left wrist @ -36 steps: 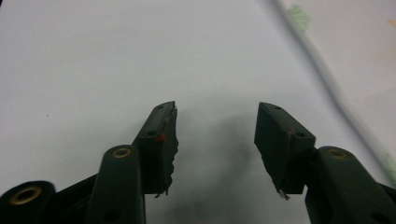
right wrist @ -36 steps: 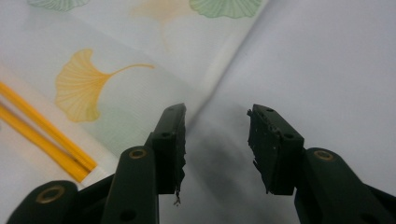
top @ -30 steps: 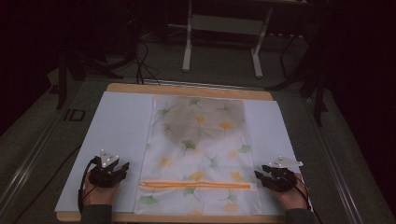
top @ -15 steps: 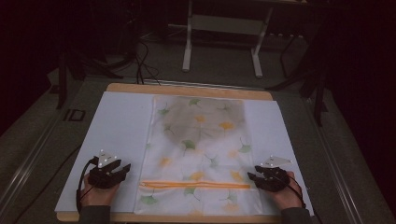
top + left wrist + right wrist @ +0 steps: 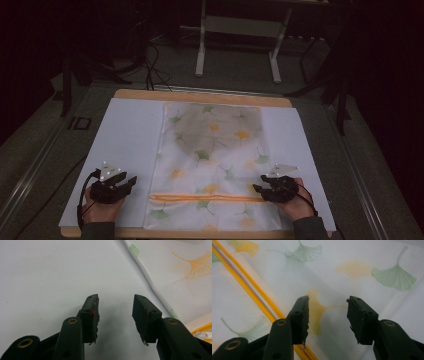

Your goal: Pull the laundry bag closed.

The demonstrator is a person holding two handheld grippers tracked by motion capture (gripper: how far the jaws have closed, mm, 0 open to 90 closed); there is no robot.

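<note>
A pale cloth printed with green and yellow ginkgo leaves lies flat on the white sheet. An orange stripe crosses it near the front. My right gripper sits over the cloth's right edge at the stripe's end. Its jaws have just been opening. In the right gripper view the right gripper stands open above the cloth, with the orange stripe to its left and nothing between the pads. My left gripper rests on the sheet left of the cloth. In the left gripper view the left gripper is open and empty, the cloth's edge to its right.
The white sheet covers a wooden board whose far edge shows. Behind the table stands a metal frame on a dark floor with cables. Bare sheet lies on both sides of the cloth.
My right hand has slid left, from beside the cloth onto its right edge near the orange stripe. The left hand has stayed where it was.
</note>
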